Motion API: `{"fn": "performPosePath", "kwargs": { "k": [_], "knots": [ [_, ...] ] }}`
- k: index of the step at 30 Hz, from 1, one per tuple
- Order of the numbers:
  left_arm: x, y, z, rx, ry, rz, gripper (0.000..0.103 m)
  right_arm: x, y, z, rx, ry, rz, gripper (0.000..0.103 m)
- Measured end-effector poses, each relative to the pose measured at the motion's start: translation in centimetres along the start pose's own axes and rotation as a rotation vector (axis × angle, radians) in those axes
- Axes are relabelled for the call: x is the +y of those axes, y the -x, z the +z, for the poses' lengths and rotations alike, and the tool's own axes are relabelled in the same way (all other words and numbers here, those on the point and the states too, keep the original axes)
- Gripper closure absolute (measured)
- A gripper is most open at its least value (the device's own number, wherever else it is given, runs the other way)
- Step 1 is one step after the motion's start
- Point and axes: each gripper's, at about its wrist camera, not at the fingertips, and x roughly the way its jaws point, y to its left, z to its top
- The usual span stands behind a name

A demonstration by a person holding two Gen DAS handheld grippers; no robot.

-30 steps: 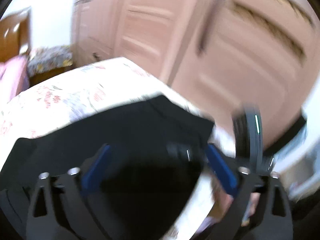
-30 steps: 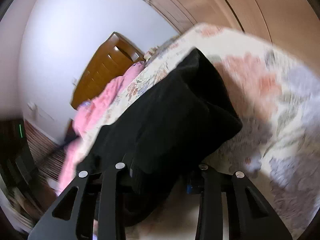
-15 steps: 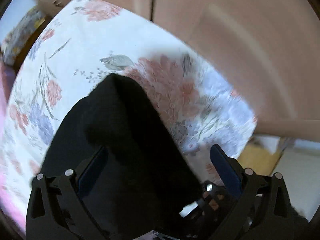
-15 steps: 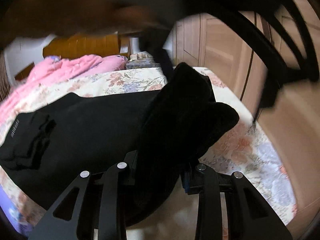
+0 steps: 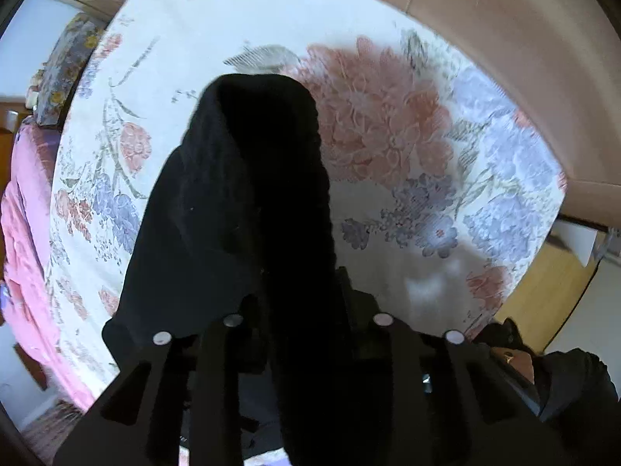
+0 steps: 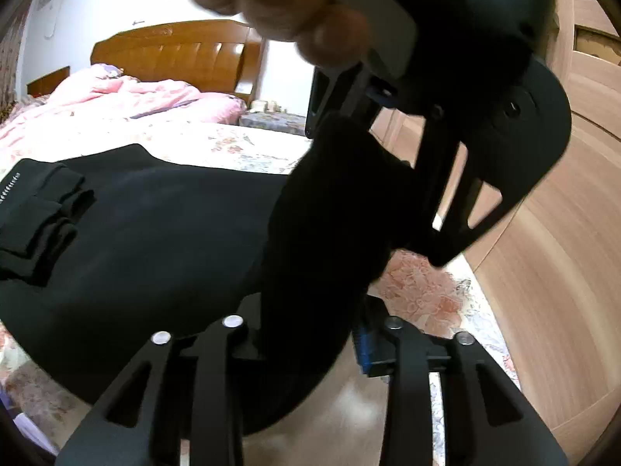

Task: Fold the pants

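Two black two-finger tools meet on one bunched end of the black, thick, soft knit pants (image 6: 155, 225), which lie across the floral bedspread (image 5: 388, 136) near the bed's corner by the wooden wardrobe doors (image 6: 543, 272). We judge the cloth limp, fairly light and not slippery; it sags and bunches, so we would take it at a hem or waistband edge, through all layers.

Left gripper (image 5: 306, 310) points down, jaws closing with the dark fold between them, apparently pinched. Right gripper (image 6: 310, 334) has jaws opening; the fold is between them, blue pad showing clear on one side, so contact looks loose.

Right wrist view alone shows the pants' spread body, a folded dark stack (image 6: 39, 213), pink quilt (image 6: 116, 97), wooden headboard (image 6: 174, 50) and the person's hand (image 6: 291, 0) on the left tool. Left wrist view alone shows the bedspread beneath the lifted end.
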Motion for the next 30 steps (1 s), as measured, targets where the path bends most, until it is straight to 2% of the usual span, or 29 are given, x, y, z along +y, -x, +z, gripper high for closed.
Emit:
{"fn": "performPosePath", "kwargs": {
  "k": [1, 2, 4, 6, 7, 8, 10, 11, 14, 17, 24, 28, 30],
  "knots": [
    [0.4, 0.5, -0.4, -0.026, 0.017, -0.014, 0.078, -0.5, 0.5, -0.3, -0.004, -0.03, 0.044, 0.03],
    [0.9, 1.1, -0.8, -0.057, 0.04, -0.035, 0.079, -1.3, 1.2, -0.9, -0.008, -0.084, 0.105, 0.012],
    [2.4, 2.6, -1.7, -0.116, 0.086, -0.084, 0.079, -2.3, 2.1, -1.7, -0.017, -0.169, 0.195, 0.012],
    [3.4, 4.0, -2.8, -0.161, 0.123, -0.124, 0.079, -2.8, 4.2, -2.8, -0.091, -0.197, 0.322, 0.012],
    [4.4, 5.0, -4.0, -0.192, 0.148, -0.148, 0.079, -2.4, 5.5, -3.1, -0.142, -0.164, 0.439, 0.012],
    [5.0, 5.4, -4.5, -0.207, 0.163, -0.159, 0.079, -1.7, 6.6, -3.1, -0.179, -0.13, 0.503, 0.012],
    [6.6, 6.6, -6.1, -0.255, 0.205, -0.189, 0.079, 0.1, 8.1, -2.5, -0.209, -0.075, 0.575, 0.012],
    [7.2, 6.9, -6.7, -0.274, 0.221, -0.201, 0.079, 1.8, 8.1, -1.6, -0.181, -0.038, 0.619, 0.011],
    [9.1, 8.7, -9.9, -0.358, 0.278, -0.241, 0.08, 4.9, 7.8, -0.8, -0.121, 0.009, 0.513, 0.011],
    [11.2, 10.3, -14.5, -0.452, 0.354, -0.286, 0.08, 5.8, 8.0, -1.4, -0.088, -0.019, 0.437, 0.012],
    [16.9, 11.6, -26.1, -0.656, 0.523, -0.38, 0.081, 6.6, 6.9, -3.0, 0.022, -0.119, 0.332, 0.011],
    [19.6, 12.2, -31.1, -0.748, 0.592, -0.435, 0.081, 12.1, 3.8, -1.2, 0.057, -0.004, 0.305, 0.011],
    [21.1, 12.1, -34.3, -0.797, 0.627, -0.468, 0.082, 15.2, 2.9, -1.1, 0.051, 0.112, 0.217, 0.011]
  ]
}}
